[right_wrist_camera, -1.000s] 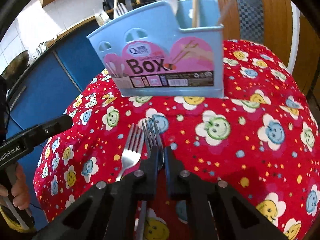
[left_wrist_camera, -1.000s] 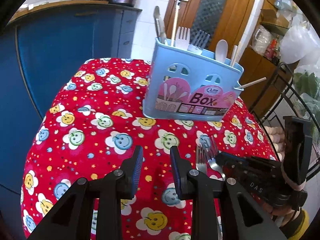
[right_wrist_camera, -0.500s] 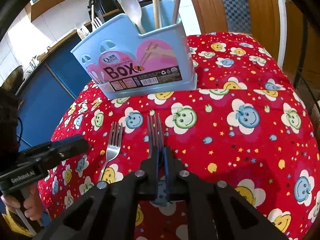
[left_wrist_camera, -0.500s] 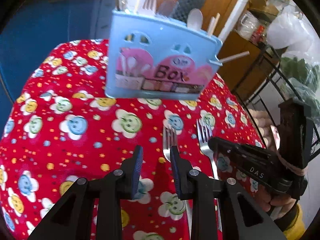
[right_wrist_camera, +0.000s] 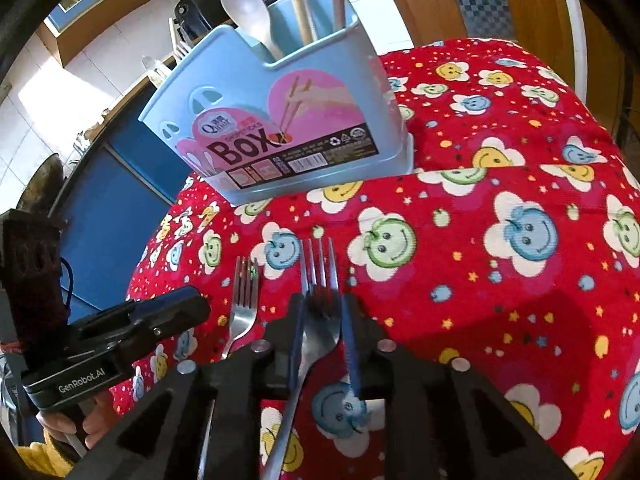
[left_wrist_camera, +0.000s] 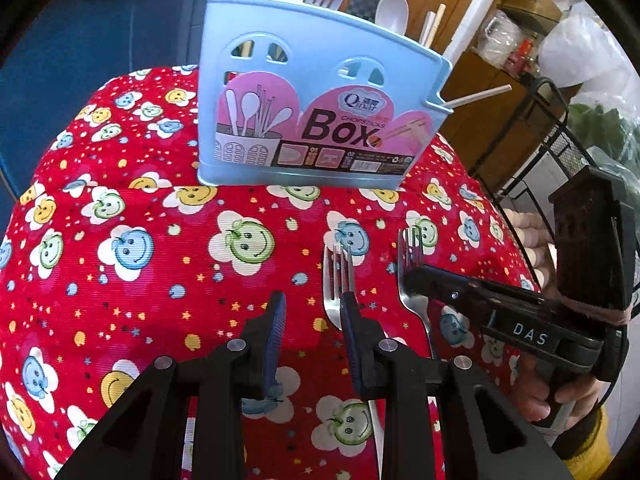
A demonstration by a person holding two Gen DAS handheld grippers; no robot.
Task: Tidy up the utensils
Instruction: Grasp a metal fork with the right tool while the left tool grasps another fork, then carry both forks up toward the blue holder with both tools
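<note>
1. Two forks lie side by side on the worktop (left_wrist_camera: 132,184), tines toward the blue utensil box (left_wrist_camera: 316,92).
2. The right gripper (right_wrist_camera: 322,320) straddles the right fork (right_wrist_camera: 320,280) lengthwise, jaws opening, pads off it.
3. The left gripper (left_wrist_camera: 312,316), empty and parted, sits just left of the left fork (left_wrist_camera: 338,276).

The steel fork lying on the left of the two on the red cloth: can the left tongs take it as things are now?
Probably yes. The left steel fork lies flat on the red smiley cloth, just by the right finger of the open, empty left tongs. Nothing covers it; the tongs need only shift slightly right.
</note>
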